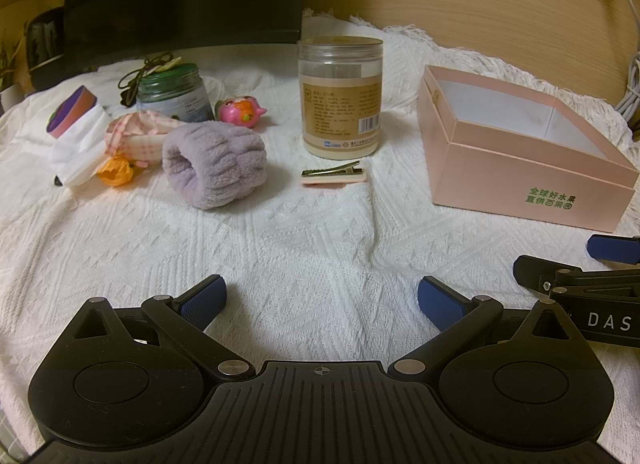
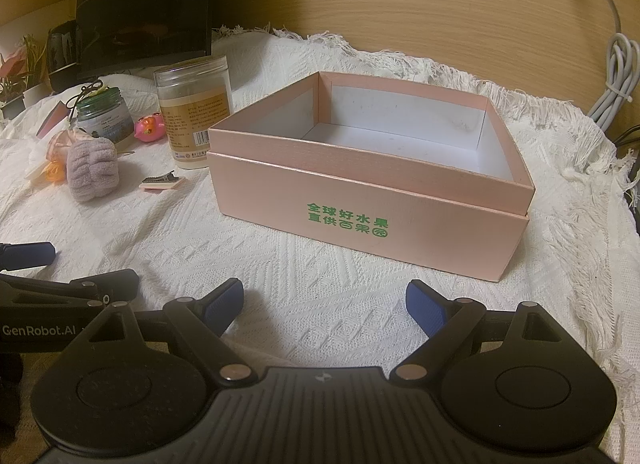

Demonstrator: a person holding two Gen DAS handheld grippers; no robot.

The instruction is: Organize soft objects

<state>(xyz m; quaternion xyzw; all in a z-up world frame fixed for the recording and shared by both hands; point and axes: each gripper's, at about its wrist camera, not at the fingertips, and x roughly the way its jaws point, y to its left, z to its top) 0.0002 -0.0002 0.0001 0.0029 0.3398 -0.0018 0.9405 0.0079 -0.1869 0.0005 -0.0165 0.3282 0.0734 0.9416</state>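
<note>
Tongs: left tongs (image 1: 322, 296) and right tongs (image 2: 324, 304) both spread wide, holding nothing, low over the cloth (image 1: 320, 248)
Wristband (image 1: 214, 167): purple, fluffy, lying left of the jar (image 1: 340, 95)
Box (image 2: 368, 183): pink, open, just ahead of right tongs

Pink box (image 1: 520, 183) floor mostly hidden behind near wall in left wrist view. Green jar (image 1: 176, 93) base hidden behind gingham fabric (image 1: 136, 133). Tall jar (image 1: 340, 95) label print too small to read. Right gripper (image 1: 600, 264) cut off by right edge.
</note>
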